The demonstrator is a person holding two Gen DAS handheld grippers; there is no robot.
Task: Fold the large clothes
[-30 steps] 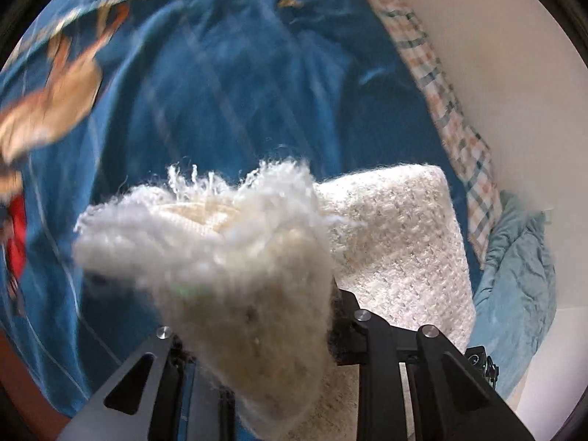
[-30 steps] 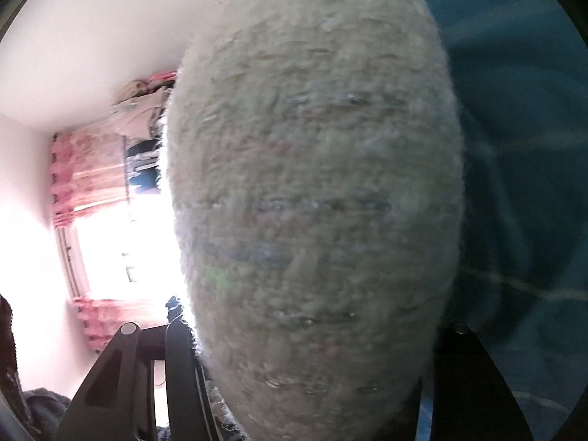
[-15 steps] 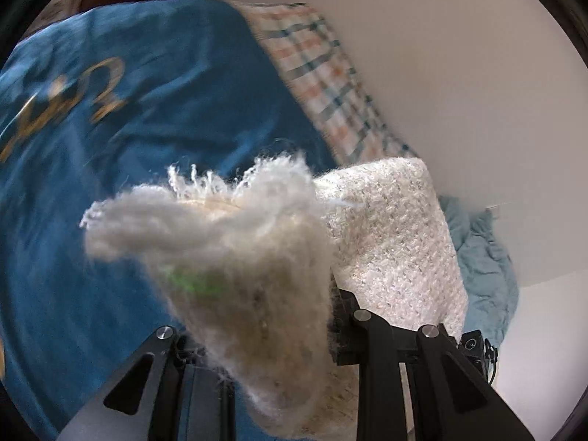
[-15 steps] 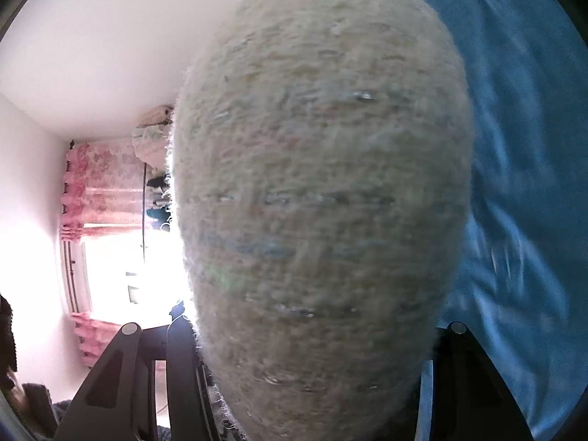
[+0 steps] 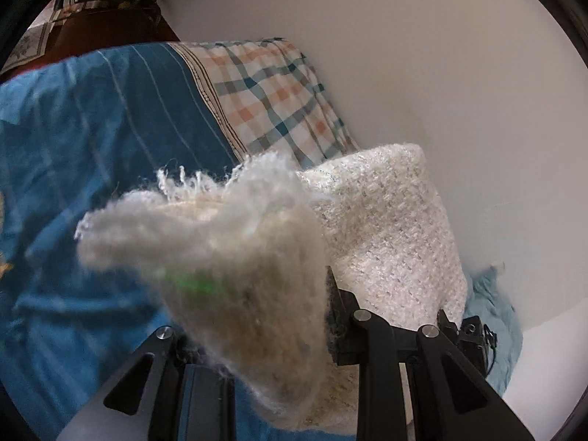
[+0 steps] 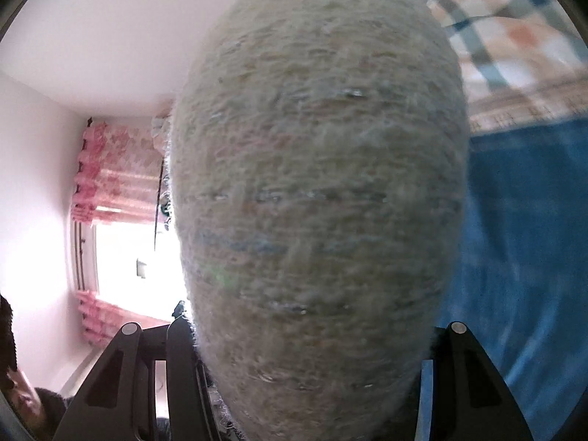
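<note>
A fluffy cream knit garment [image 5: 389, 228] is held up in the air above a blue bedspread [image 5: 92, 154]. My left gripper [image 5: 257, 334] is shut on a bunched, fringed edge of it; the rest of the knit hangs to the right. My right gripper [image 6: 312, 360] is shut on another part of the same garment [image 6: 316, 169], which bulges right in front of the camera and hides most of the view. The fingertips of both grippers are buried in the fabric.
A checked sheet or pillow [image 5: 272, 92] lies at the head of the bed against a white wall [image 5: 441, 55]. A light blue cloth [image 5: 492, 316] lies crumpled at the right. A bright window with pink curtains [image 6: 110, 205] is at the left of the right wrist view.
Both grippers have lifted and tilted upward with the garment. The blue bedspread has slid down in both views, and the checked sheet and the wall have come into sight.
</note>
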